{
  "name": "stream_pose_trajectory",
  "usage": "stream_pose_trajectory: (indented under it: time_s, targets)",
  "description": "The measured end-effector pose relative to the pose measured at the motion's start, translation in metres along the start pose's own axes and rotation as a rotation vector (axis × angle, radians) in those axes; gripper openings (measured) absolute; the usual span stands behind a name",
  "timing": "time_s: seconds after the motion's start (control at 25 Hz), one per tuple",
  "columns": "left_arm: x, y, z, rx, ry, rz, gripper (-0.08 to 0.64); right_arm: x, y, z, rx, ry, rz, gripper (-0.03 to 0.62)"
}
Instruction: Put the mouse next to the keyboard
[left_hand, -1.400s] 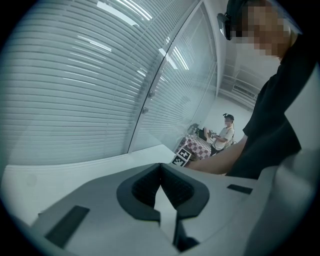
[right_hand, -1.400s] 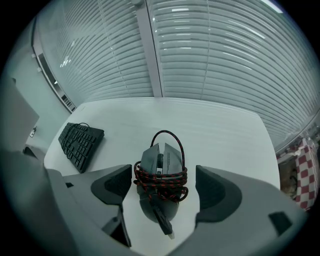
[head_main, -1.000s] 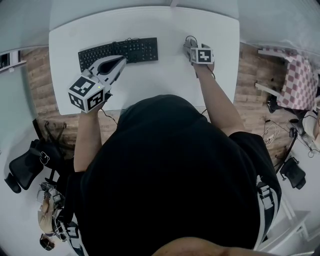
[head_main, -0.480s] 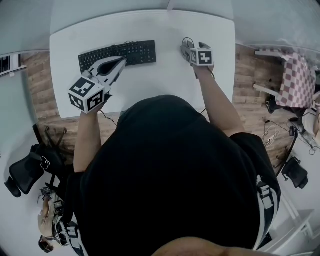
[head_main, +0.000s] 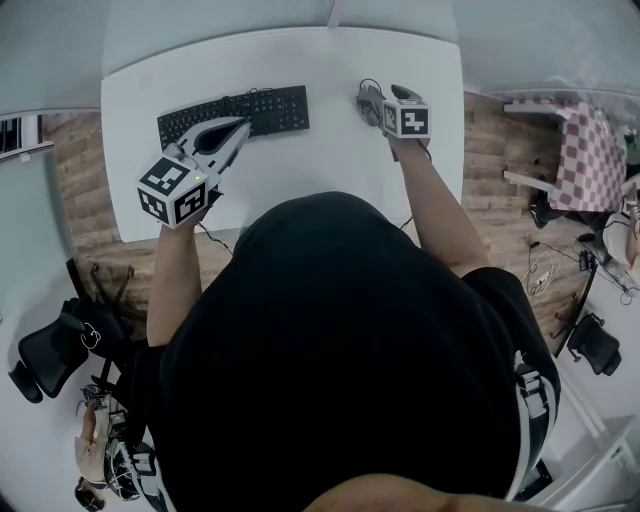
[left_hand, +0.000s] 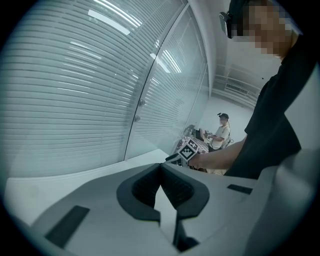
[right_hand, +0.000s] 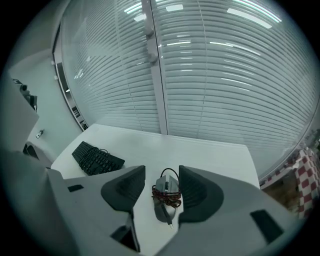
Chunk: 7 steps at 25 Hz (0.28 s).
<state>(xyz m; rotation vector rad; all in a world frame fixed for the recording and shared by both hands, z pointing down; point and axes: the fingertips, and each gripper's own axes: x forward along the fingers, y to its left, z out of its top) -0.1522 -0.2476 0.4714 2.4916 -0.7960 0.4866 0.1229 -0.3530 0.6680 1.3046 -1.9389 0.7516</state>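
Note:
A black keyboard (head_main: 250, 108) (right_hand: 95, 159) lies at the far left of the white table (head_main: 330, 160). A grey mouse (head_main: 368, 98) (right_hand: 166, 192), its red-black cable coiled round it, sits at the far right. My right gripper (head_main: 388, 93) (right_hand: 161, 170) hangs over the mouse, which shows between the two pads. Its jaws have just been closing, but a strip of table still shows between the left pad and the mouse. My left gripper (head_main: 243, 125) (left_hand: 160, 165) is shut on nothing, raised above the keyboard's near edge.
A glass wall with blinds (right_hand: 210, 75) runs behind the table. An office chair (head_main: 45, 345) stands at the left on the wood floor, and a checkered cloth (head_main: 590, 150) lies at the right. A seated person (left_hand: 220, 132) is far off.
My right gripper has drawn back a little towards the person and risen, while the mouse has kept its place on the table. The left gripper has hardly moved.

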Motion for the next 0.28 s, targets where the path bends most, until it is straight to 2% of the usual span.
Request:
stream_pose_trajectory:
  time_s: [0.28]
  targets:
    - [-0.002, 0.011, -0.014, 0.000, -0.009, -0.008, 0.023, 0.007, 0.014, -0.001, 0.006, -0.020, 0.016, 0.162]
